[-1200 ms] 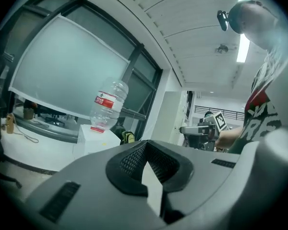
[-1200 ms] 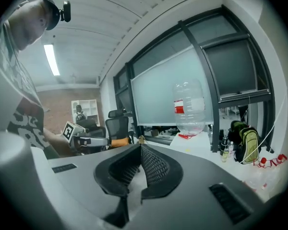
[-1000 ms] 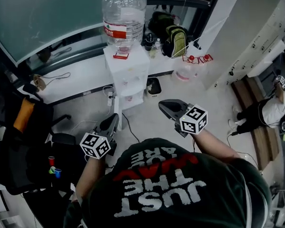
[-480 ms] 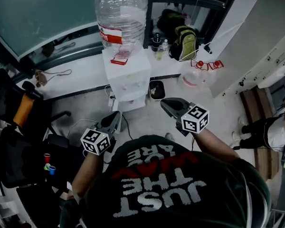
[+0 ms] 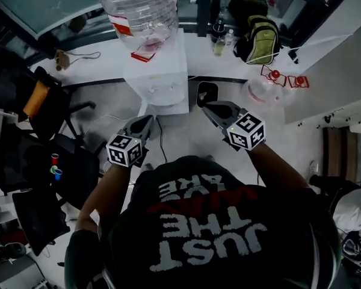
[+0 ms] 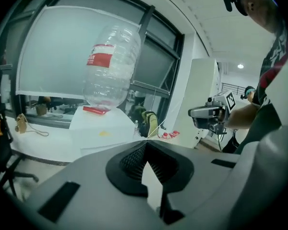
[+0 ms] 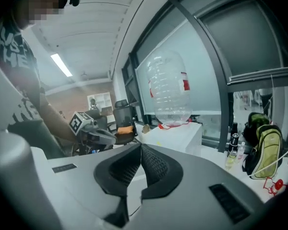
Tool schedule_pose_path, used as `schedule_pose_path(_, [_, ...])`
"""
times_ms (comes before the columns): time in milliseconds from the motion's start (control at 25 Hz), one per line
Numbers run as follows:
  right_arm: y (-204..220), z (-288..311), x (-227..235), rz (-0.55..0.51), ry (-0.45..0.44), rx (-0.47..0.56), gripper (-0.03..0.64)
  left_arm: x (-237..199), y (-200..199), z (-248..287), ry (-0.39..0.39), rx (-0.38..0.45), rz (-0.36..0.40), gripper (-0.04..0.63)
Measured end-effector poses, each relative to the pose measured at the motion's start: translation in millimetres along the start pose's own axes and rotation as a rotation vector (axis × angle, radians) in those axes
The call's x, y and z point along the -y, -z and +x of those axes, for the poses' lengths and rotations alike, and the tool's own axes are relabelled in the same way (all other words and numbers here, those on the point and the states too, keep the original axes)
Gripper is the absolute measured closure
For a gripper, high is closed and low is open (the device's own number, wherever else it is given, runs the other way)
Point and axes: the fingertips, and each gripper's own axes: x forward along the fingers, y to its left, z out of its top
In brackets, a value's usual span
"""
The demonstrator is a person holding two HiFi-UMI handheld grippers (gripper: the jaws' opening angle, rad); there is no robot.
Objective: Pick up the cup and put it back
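Note:
Both grippers are held out in front of the person, pointing towards a white water dispenser (image 5: pixel 159 77) with a large clear bottle (image 5: pixel 138 8) on top. My left gripper (image 5: pixel 148 120) is shut with nothing in it; its pads meet in the left gripper view (image 6: pixel 146 141). My right gripper (image 5: pixel 206 106) is also shut and empty, its jaws touching at the tip (image 7: pixel 140 145). Small red, green and blue cups (image 5: pixel 55 167) stand on dark furniture at the far left, well away from both grippers. Neither gripper view shows a cup.
A white ledge (image 5: pixel 96 71) runs along the window behind the dispenser. It carries a green backpack (image 5: pixel 262 41), small bottles (image 5: pixel 219 38) and a clear container (image 5: pixel 262 92). Dark chairs (image 5: pixel 42 113) crowd the left side. A black bin (image 5: pixel 206 93) sits by the dispenser's foot.
Both grippers have moved forward towards the dispenser and a little lower, staying shut. The dispenser and bottle now sit nearer and higher in the head view.

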Motion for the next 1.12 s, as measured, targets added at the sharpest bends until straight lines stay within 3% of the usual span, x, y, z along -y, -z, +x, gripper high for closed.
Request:
schedule_pose_path(120, [22, 22, 13, 0.015, 0.011, -0.019, 0.583, -13, 17, 19, 0.012, -0.058, 0.048, 0.588])
schedule_pose_path(320, [64, 88, 15, 0.039, 0.067, -0.057, 0.583, -51, 66, 48, 0.122, -0.160, 0.142, 0.588])
schedule_pose_path(560, [153, 158, 31, 0.110, 0.144, -0.106, 0.583, -118, 157, 92, 0.154, -0.249, 0.137, 0.588])
schedule_pose_path(800, [272, 210, 78, 0.108, 0.124, -0.118, 0.583, -171, 260, 171, 0.061, -0.231, 0.109, 0.588])
schedule_pose_path(960, [347, 227, 108, 0.117, 0.099, -0.107, 0.581, -189, 338, 214, 0.008, -0.277, 0.109, 0.588])
schedule_pose_path(1120, [413, 242, 141, 0.140, 0.094, -0.091, 0.581, -208, 401, 256, -0.019, -0.329, 0.182, 0.588])
